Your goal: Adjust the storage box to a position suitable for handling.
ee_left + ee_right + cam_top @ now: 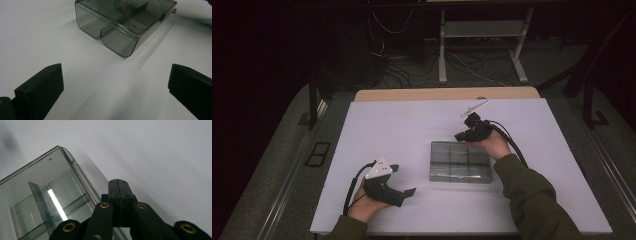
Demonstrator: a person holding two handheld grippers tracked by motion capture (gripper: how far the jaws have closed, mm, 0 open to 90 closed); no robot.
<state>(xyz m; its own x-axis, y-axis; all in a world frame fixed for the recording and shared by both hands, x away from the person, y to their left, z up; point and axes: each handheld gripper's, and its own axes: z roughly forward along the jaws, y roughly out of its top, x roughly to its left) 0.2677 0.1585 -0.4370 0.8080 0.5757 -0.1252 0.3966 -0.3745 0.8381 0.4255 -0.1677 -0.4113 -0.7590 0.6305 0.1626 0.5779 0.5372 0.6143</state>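
Note:
A smoky clear plastic box with inner dividers lies flat in the middle of the white table. My left gripper sits at the front left, a hand's width from the box, and points toward it. In the left gripper view its jaws stand wide apart with bare table between them and the box ahead. My right gripper is at the box's far right corner. Its jaws are pressed together with nothing between them, just off the box's edge; whether they touch it I cannot tell.
A small brass catch shows on the box's far side. A wooden strip runs along the table's far edge. Beyond it are cables on the floor and a metal frame. Open table lies left and right of the box.

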